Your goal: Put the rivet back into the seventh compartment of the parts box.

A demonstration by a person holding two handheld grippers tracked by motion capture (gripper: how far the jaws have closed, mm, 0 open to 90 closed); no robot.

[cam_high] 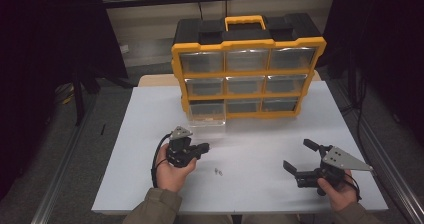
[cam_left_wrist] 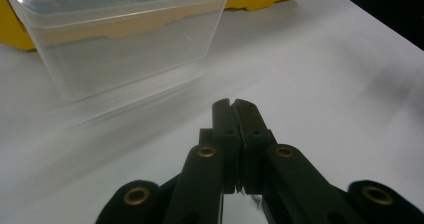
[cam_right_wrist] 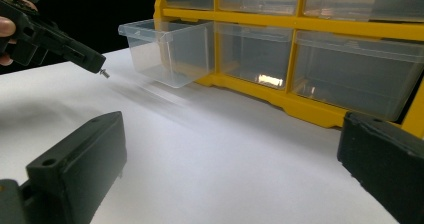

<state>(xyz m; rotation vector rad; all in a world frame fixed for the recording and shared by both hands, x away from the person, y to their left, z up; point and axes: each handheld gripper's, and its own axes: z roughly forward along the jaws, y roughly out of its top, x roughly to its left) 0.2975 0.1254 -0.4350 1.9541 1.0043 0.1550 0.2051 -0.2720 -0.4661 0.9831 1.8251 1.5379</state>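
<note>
A yellow organizer (cam_high: 178, 69) with several clear drawers stands at the table's far side. Its bottom-left drawer (cam_high: 207, 115) is pulled out over the table; it looks empty in the left gripper view (cam_left_wrist: 125, 44) and in the right gripper view (cam_right_wrist: 170, 49). My left gripper (cam_high: 205, 147) hovers in front of that drawer, jaws pressed together (cam_left_wrist: 233, 106). The right gripper view shows it (cam_right_wrist: 97, 64) pinching a small screw (cam_right_wrist: 104, 73) at its tip. Two more small screws (cam_high: 217, 172) lie on the table just right of my left hand. My right gripper (cam_high: 299, 155) rests at the near right, open with nothing between its jaws (cam_right_wrist: 232, 174).
The white table (cam_high: 260, 149) ends close to my forearms at the front. The organizer (cam_right_wrist: 300, 104) has a black top and a yellow carry handle (cam_high: 244, 20). Dark floor and metal rails flank the table on both sides.
</note>
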